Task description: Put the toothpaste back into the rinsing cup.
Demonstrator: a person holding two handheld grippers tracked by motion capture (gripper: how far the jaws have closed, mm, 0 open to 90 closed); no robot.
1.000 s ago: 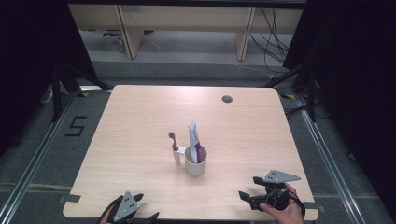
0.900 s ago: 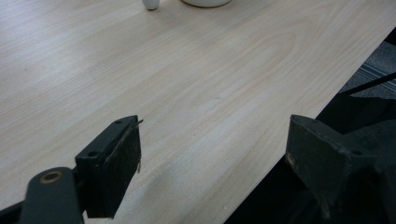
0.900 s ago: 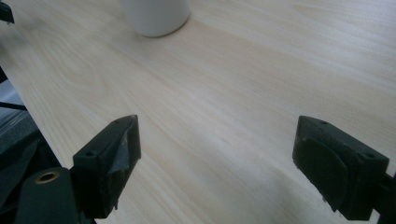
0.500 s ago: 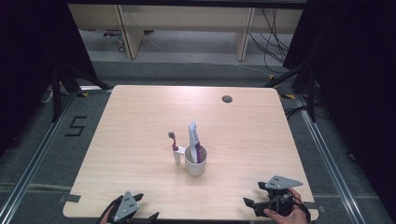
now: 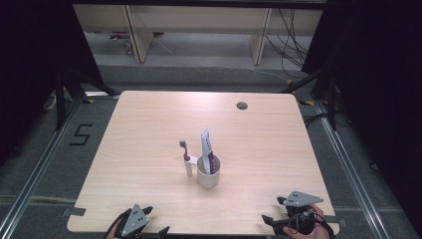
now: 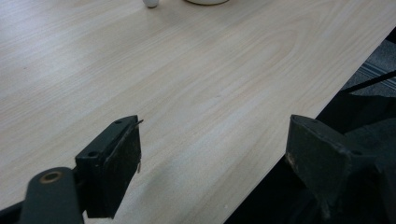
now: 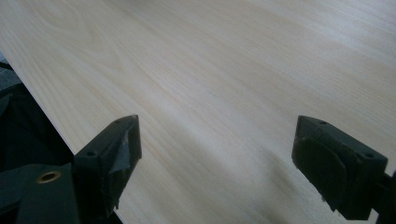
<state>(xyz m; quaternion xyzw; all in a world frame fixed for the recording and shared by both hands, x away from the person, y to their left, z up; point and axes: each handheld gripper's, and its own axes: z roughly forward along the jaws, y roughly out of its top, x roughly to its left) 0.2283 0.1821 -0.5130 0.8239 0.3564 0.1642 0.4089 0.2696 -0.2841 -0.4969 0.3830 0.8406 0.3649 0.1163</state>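
A white cup (image 5: 208, 175) stands at the middle of the wooden table (image 5: 149, 124), with a toothpaste tube (image 5: 207, 148) upright in it. A toothbrush (image 5: 186, 157) with a reddish head stands upright just left of the cup. My left gripper (image 5: 154, 221) is at the table's front left edge, open and holding nothing. My right gripper (image 5: 273, 210) sits at the front right edge, also open and holding nothing. In the left gripper view the open gripper (image 6: 215, 140) hangs over bare wood, with the cup's base (image 6: 208, 2) far ahead. The right gripper (image 7: 215, 140) spans bare tabletop.
A dark round grommet (image 5: 242, 105) sits near the table's far edge. Black curtains flank both sides, and cables (image 5: 293, 30) run on the floor behind. A "5" mark (image 5: 79, 134) is on the floor at the left.
My right gripper has drawn back toward the front right corner of the table. The left gripper, cup, tube and toothbrush have not moved.
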